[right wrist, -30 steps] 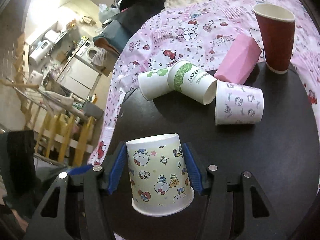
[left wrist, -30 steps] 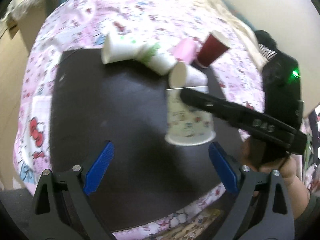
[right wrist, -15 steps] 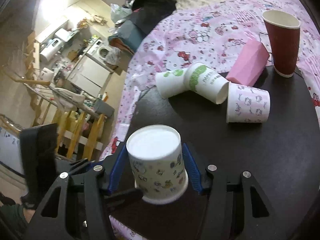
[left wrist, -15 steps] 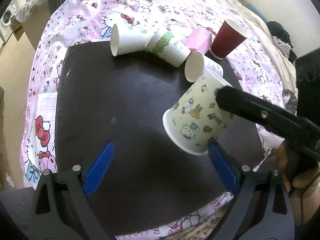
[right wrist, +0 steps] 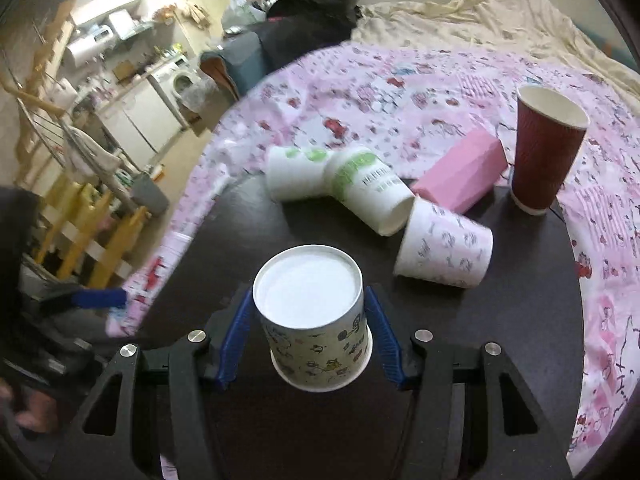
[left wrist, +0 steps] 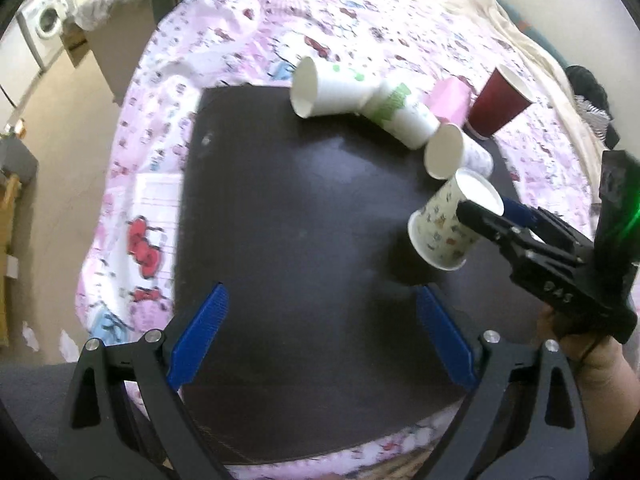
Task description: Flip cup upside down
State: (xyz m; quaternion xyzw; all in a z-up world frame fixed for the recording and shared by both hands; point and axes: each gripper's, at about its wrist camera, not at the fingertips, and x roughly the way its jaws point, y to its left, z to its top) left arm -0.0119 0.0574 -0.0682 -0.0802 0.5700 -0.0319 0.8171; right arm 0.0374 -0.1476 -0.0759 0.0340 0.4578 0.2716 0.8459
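Note:
My right gripper [right wrist: 310, 320] is shut on a white paper cup with cartoon prints [right wrist: 316, 324]. The cup is turned bottom up, its rim downward, tilted and held just above the dark table [right wrist: 500, 340]. In the left wrist view the same cup [left wrist: 452, 224] shows at the right, gripped by the right gripper [left wrist: 480, 210], with its shadow on the table below. My left gripper [left wrist: 320, 332] is open and empty, over the table's [left wrist: 300, 220] near part, left of the cup.
At the table's far edge lie two white cups with green print [right wrist: 352, 188], a white cup with pink print [right wrist: 444, 246] and a pink box [right wrist: 460, 170]. A dark red cup [right wrist: 544, 152] stands upright at the far right. A pink patterned bedspread [right wrist: 400, 92] surrounds the table.
The right gripper has turned the cartoon cup from lying sideways to bottom up, and lowered it toward the table. The left gripper has pulled back and stays open.

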